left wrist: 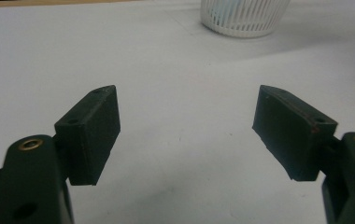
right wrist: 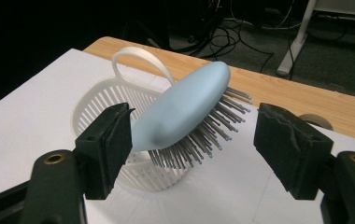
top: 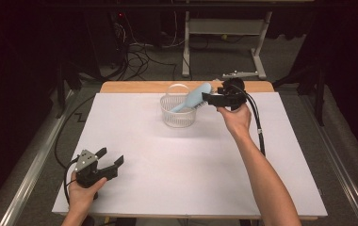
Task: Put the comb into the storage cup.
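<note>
Right gripper view: the right tool (right wrist: pixel 192 144) stands open, its jaws flanking but not touching a light blue hairbrush (right wrist: pixel 185 109) that leans, bristles down, out of a white basket (right wrist: pixel 96 100) on the worktop (top: pixel 191 155). Well apart, the left tool (top: pixel 105 161) rests open and empty.

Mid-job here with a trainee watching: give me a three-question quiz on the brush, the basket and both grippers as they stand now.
1. True or false: the blue hairbrush lies flat on the table.
2. What stands between the left gripper jaws? A) the brush B) nothing C) the basket
3. How do the right gripper pads stand to the brush?

Key:
1. False: its handle end sits in the white basket, the bristled head sticking out over the rim.
2. B
3. Apart: open jaws either side of the head, neither pad pressing it.
</note>
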### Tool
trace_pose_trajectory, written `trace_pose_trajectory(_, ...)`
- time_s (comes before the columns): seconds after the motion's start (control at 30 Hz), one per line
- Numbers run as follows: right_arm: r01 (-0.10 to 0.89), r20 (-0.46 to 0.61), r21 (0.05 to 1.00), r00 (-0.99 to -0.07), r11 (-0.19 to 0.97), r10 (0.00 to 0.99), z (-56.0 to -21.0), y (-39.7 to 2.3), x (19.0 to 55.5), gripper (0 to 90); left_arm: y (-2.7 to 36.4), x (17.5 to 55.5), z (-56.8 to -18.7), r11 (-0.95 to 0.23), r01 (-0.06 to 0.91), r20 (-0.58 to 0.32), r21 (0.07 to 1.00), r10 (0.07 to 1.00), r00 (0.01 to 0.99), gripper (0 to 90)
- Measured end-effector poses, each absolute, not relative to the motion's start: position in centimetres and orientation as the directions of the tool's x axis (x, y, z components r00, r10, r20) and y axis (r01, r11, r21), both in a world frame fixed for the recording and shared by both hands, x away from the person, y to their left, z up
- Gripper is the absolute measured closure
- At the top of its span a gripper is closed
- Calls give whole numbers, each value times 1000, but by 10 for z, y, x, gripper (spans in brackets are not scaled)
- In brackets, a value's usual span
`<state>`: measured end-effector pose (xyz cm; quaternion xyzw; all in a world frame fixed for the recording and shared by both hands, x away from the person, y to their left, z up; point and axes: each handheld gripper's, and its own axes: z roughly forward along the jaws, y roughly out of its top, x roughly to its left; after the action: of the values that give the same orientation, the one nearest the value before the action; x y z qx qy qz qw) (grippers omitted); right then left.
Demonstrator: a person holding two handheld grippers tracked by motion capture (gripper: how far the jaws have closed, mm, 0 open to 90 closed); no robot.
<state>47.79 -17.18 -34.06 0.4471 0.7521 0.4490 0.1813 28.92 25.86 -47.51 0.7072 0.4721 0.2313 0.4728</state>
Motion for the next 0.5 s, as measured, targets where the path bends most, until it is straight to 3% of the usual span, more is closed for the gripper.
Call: trace_pose_trajectory(0.5, 503, 121, 841, -535, 200, 836, -338, -187, 468, 286, 258, 289, -475, -108, 448, -119, 887, 886, 449, 241)
